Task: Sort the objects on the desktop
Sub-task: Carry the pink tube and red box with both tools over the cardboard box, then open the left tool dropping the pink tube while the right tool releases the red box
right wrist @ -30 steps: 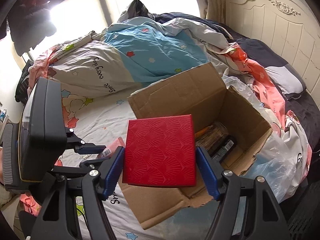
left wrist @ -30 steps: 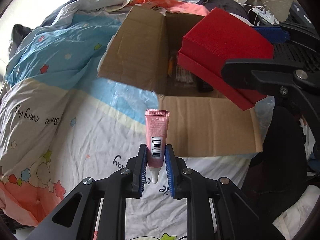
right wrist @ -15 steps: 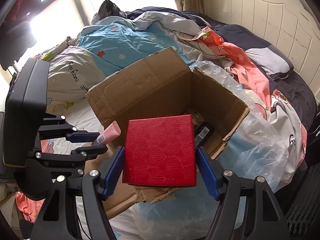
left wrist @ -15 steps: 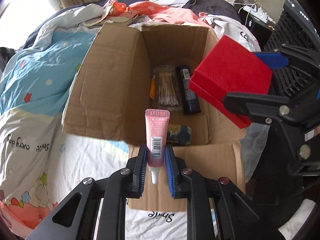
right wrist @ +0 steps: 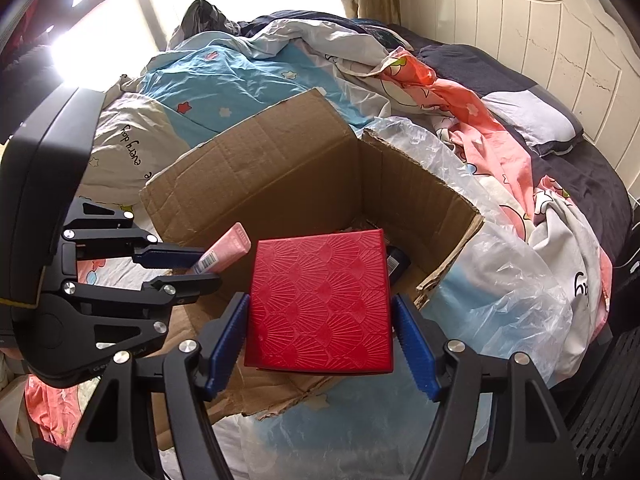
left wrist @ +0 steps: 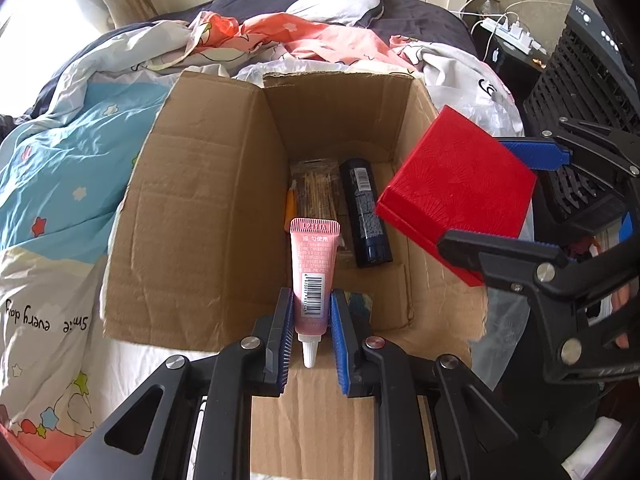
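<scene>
My left gripper (left wrist: 311, 304) is shut on a pink tube (left wrist: 314, 276), cap toward me, held over the near edge of an open cardboard box (left wrist: 208, 216). My right gripper (right wrist: 320, 320) is shut on a red square box (right wrist: 320, 300), held above the cardboard box's (right wrist: 280, 184) near right corner. The red box (left wrist: 456, 188) and right gripper (left wrist: 512, 196) also show in the left wrist view; the left gripper (right wrist: 188, 264) and tube (right wrist: 224, 250) show in the right wrist view. Inside the cardboard box lie a black bottle (left wrist: 364, 212), a bundle of sticks (left wrist: 318, 192) and a small patterned item (left wrist: 360, 304).
The cardboard box sits on a bed with a rumpled patterned duvet (left wrist: 64, 168). A clear plastic bag (right wrist: 492, 264) lies by the box's right side. A white headboard (right wrist: 540, 40) stands behind, and a black slatted appliance (left wrist: 588, 92) and power strip (left wrist: 512, 36) to the right.
Both grippers have moved forward over the cardboard box. Its inside, hidden a second ago, now fills the left wrist view. Both holds are unchanged.
</scene>
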### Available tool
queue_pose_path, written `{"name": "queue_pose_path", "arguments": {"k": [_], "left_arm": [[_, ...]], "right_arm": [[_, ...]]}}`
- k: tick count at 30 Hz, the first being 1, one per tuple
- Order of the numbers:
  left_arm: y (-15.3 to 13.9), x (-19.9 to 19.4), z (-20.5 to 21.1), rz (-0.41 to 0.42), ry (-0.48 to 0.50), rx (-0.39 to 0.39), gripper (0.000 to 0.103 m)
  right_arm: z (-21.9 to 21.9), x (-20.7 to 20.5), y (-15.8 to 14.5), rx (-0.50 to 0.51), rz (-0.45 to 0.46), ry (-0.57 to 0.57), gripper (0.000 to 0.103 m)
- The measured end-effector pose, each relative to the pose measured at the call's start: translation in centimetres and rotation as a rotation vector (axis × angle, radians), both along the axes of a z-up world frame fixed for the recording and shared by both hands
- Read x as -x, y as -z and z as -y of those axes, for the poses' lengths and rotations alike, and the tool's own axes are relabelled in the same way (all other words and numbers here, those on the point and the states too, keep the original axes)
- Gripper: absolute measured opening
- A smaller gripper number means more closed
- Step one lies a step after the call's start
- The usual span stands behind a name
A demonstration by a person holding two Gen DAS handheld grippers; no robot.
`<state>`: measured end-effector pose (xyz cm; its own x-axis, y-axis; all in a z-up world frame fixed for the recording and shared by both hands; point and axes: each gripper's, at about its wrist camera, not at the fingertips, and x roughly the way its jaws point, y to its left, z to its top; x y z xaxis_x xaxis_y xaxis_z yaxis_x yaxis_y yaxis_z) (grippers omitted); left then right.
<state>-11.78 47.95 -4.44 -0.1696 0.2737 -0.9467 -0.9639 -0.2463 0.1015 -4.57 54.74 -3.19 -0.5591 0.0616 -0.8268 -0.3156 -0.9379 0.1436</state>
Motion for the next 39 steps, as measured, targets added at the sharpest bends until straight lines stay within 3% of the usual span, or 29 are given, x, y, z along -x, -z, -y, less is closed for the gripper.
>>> {"name": "queue_pose_path", "arguments": {"k": [32,33,36,39], "left_arm": [[3.7,2.3,-1.5,0.071,-0.075,0.033,0.020],[3.8,2.5,-1.5,0.075,-0.082,0.036,0.024],[3.7,2.7,-1.5,0.066,-0.104,0.039,0.069],[3.6,2.2,-1.5,0.059,-0.089,0.042,0.081]], "right_arm": [[-1.0,3.3,2.2,-0.003,0.033,-0.018,0.068],[-1.1,3.3,2.3,-0.006,0.036,-0.011,0.068],[-1.3,3.3,2.3,-0.003,0.042,0.011,0.069],[-1.6,3.4,2.3,0.002,0.043,0.020,0.069]]}}
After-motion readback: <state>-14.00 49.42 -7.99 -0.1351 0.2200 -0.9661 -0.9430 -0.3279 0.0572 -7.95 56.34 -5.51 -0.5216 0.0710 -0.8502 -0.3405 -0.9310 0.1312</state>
